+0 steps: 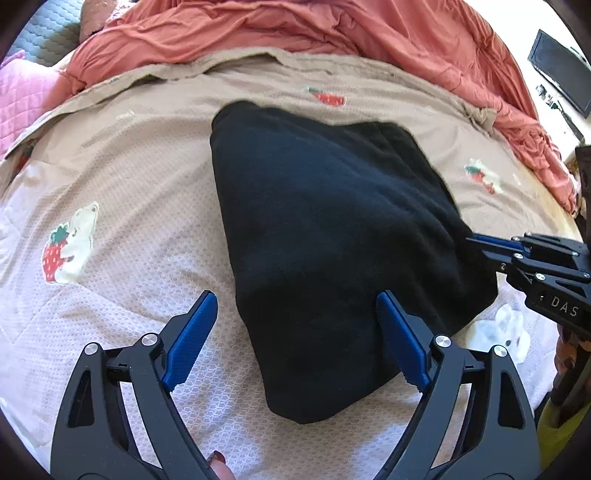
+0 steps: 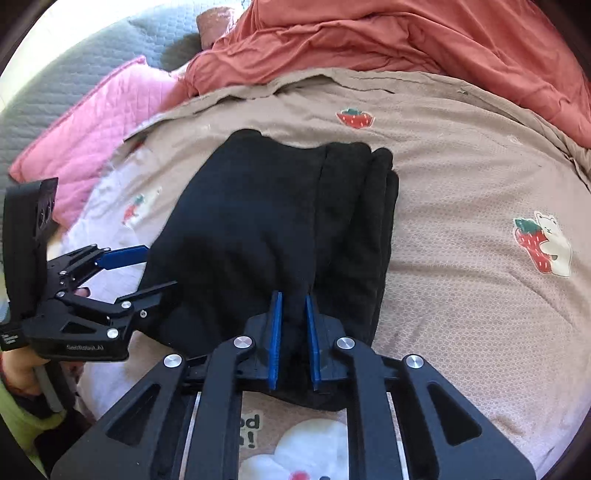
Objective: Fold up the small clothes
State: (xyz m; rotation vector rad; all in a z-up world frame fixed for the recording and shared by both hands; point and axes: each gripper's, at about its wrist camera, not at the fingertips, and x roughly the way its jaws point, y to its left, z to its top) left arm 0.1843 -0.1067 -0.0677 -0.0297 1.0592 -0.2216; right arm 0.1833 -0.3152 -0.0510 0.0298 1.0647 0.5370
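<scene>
The black garment (image 2: pixel 266 229) lies folded mid-bed on the strawberry blanket (image 2: pixel 461 177). The right gripper (image 2: pixel 293 306) pinches its near edge, likely to fold; the left gripper (image 1: pixel 295 306) straddles it, fingers wide apart.

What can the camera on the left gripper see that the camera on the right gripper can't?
Only the left wrist view shows the dark screen by the wall and the left gripper from behind, jaws wide open astride the black garment.

Only the right wrist view shows the right gripper pinching a fold of that garment, the stacked folded layers and the grey quilted mat.

Both show the beige strawberry blanket, the orange duvet and the pink pillow.
</scene>
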